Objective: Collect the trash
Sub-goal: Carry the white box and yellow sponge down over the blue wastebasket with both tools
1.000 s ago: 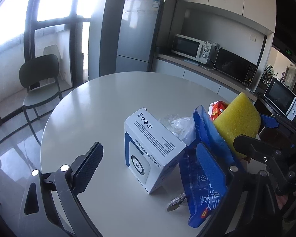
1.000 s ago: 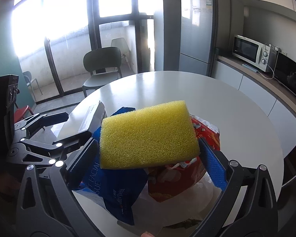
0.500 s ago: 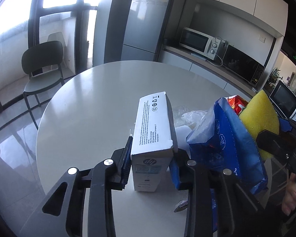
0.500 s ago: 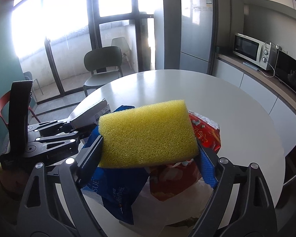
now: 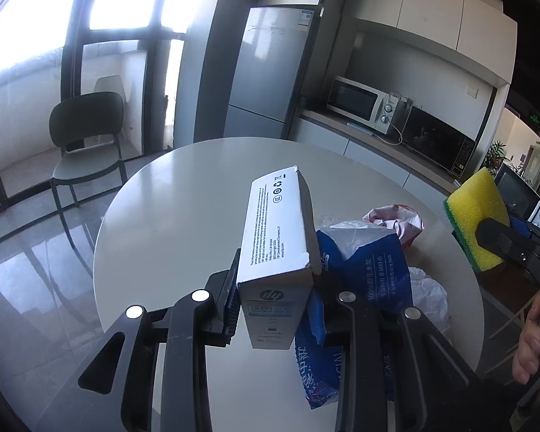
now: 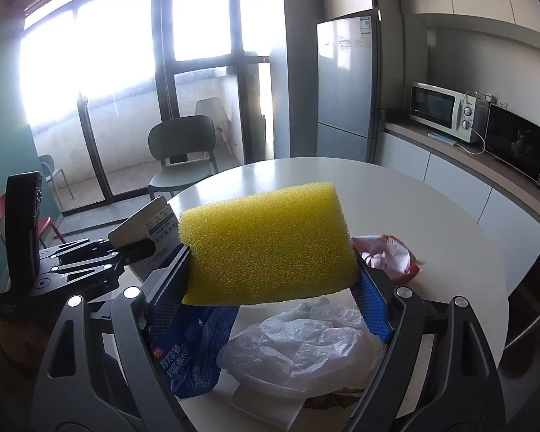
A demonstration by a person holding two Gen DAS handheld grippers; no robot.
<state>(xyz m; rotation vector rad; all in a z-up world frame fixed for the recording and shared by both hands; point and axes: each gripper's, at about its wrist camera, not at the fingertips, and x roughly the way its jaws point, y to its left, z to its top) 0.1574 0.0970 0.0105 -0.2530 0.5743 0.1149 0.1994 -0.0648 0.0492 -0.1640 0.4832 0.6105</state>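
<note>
The left gripper (image 5: 275, 306) has just been closing and now stands narrow, its pads clamped on the near end of a white box (image 5: 279, 230). The box is a long carton with fine black print along its top face and a dark round logo on the end nearest the camera; it juts from the jaws toward the middle of the left wrist frame, tilted and lifted above the round white counter (image 5: 198, 201). In the right wrist view the same box (image 6: 145, 225) shows at centre left, held in that gripper (image 6: 126, 248). The right gripper (image 6: 270, 288) stands wide, its blue pads pressed on the two short ends of a yellow sponge (image 6: 268, 243), which spans the whole gap and is held above the counter (image 6: 414, 208). The sponge is a thick, coarse-pored block; in the left wrist view it (image 5: 477, 212) appears at the right edge with a thin green layer along one side. Below and between the two grippers, trash lies on the counter: a blue packet (image 5: 374, 270) with white Chinese print just right of the box, a crumpled clear plastic bag (image 6: 306, 338) under the sponge, and a red-and-pink wrapper (image 6: 388, 257) lying further right. A hand (image 5: 532, 338) shows at the lower right edge of the left wrist frame.
</note>
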